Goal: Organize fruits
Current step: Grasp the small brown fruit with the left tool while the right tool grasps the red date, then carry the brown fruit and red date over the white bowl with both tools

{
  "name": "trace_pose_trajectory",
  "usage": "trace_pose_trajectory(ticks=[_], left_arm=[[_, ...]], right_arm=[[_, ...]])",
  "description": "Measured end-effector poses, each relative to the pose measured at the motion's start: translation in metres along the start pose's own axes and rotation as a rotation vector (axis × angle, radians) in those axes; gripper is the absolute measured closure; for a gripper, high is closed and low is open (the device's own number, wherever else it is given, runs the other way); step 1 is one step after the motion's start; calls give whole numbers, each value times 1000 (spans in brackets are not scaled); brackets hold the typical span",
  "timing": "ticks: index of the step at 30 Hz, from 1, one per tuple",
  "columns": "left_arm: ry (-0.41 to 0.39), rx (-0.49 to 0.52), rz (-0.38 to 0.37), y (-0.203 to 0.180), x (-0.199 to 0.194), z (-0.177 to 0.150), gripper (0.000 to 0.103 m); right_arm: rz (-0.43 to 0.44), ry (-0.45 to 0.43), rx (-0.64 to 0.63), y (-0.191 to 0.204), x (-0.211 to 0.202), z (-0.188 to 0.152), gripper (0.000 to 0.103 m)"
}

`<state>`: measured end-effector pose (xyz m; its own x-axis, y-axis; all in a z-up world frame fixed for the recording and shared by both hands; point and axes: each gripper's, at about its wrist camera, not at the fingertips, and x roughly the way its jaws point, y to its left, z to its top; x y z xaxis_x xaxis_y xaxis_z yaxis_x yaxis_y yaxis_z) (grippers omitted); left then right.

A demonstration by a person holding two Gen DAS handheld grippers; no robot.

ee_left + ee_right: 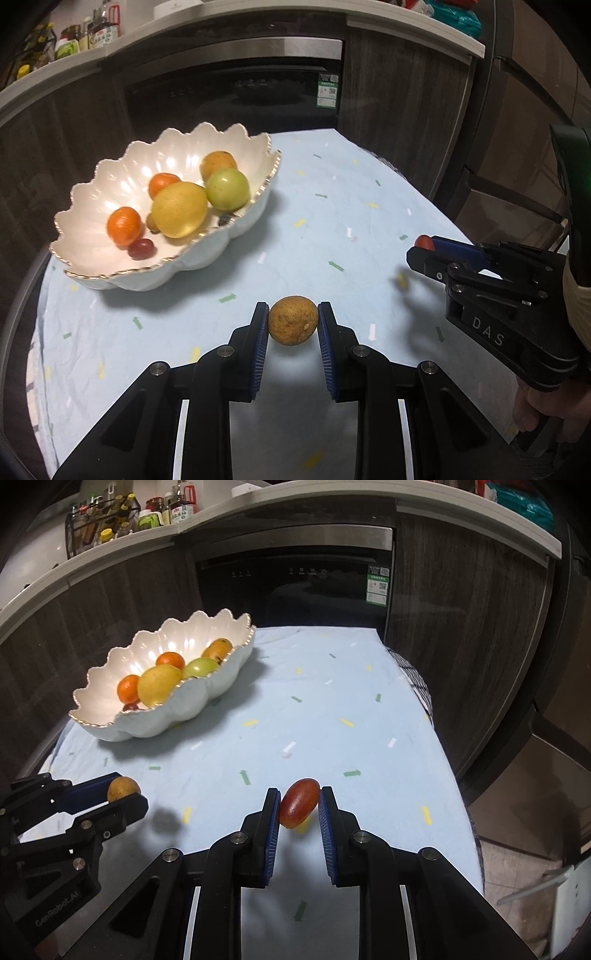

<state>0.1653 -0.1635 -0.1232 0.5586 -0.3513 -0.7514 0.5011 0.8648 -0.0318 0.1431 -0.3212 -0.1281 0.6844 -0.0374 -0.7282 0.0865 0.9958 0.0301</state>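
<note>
The left tongs [293, 325] pinch a rough brown round fruit [293, 319] between their blue pads, and the right tongs [299, 806] pinch a smooth red oval fruit [299, 803] the same way; each piece is caught across its middle, probably so it cannot roll out while carried. Both fruits hang clear of the bench [332, 709], with shadows on the pale blue cloth beneath them, which suggests both are meant for the bowl in one trip. The white scalloped bowl [92, 177] with a gold rim stands farther back toward the left, well apart from both tongs. In it I count two orange citrus [124, 226], one large yellow fruit [180, 209], one green round fruit [227, 189], one yellow-orange fruit [218, 164] at the back, one small dark red fruit [141, 248], and a small one half hidden behind the yellow. No other loose fruit shows on the cloth, so these two look like the last.
</note>
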Motion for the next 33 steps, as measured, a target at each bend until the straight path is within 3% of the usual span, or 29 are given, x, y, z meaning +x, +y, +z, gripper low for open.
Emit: trace_pose_trajectory(ticks=[21,33], left_arm=[[-61,-110,72,59,-42,8,76],[-120,-147,129,113,-57,32,76]], right_arm=[[60,-60,-87,59,-22,32,81],[110,-105,-117,103,-17,73,81]])
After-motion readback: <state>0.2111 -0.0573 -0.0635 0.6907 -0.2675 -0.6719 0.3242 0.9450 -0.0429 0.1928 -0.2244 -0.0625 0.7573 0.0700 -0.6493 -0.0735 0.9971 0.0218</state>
